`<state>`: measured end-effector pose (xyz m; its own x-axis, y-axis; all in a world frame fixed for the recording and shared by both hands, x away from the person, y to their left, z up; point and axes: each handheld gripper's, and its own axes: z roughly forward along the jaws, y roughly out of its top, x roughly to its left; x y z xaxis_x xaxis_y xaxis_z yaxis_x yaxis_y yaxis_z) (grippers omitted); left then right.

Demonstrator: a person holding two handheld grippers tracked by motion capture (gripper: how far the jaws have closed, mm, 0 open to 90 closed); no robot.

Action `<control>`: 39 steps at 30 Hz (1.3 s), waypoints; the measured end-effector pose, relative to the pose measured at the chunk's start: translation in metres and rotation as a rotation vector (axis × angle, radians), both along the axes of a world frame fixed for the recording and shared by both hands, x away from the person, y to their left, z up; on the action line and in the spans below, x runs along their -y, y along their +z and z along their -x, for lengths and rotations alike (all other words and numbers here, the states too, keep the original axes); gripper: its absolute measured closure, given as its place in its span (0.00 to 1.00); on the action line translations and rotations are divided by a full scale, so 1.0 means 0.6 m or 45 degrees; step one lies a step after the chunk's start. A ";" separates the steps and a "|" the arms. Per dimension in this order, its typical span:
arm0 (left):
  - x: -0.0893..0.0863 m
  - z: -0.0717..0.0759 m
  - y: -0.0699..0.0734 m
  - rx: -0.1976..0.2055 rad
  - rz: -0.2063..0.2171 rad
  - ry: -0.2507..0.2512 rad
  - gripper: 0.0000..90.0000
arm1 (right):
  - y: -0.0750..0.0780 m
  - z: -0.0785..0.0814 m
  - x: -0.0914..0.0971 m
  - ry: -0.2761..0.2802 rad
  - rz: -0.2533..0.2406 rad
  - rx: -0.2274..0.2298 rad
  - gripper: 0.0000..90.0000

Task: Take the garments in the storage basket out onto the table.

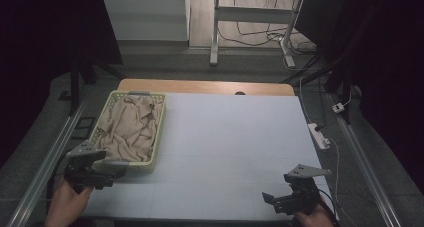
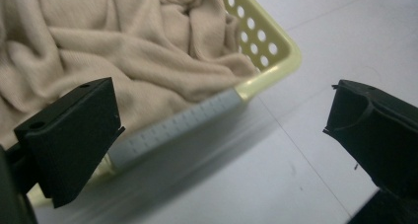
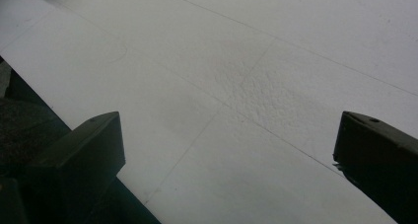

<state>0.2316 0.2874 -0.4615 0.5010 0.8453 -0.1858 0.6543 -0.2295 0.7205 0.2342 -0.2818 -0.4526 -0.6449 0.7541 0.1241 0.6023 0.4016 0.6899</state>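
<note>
Hovering left gripper (image 1: pixel 112 171) agape beside basket (image 1: pixel 159 132) of beige cloth (image 1: pixel 127 129)

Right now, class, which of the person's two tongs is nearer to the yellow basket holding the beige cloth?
The left tongs. They sit open at the near end of the yellow basket. The right tongs rest open at the table's near right edge, far from it.

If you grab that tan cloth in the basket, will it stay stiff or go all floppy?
Probably floppy: the cloth lies in soft crumpled folds, so it would likely droop and stretch out when lifted. It looks light. A fold might snag on the basket, since it fills it up to the rim, and drag the basket along.
</note>
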 end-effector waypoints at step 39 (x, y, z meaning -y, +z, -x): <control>-0.047 -0.247 0.013 -0.155 -0.169 0.124 0.00 | -0.002 -0.004 -0.001 0.003 0.016 -0.024 0.00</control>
<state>0.3798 0.3155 -0.4539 0.3967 0.9096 -0.1238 0.7583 -0.2486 0.6027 0.2363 -0.2810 -0.4538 -0.6444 0.7541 0.1269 0.6142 0.4115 0.6734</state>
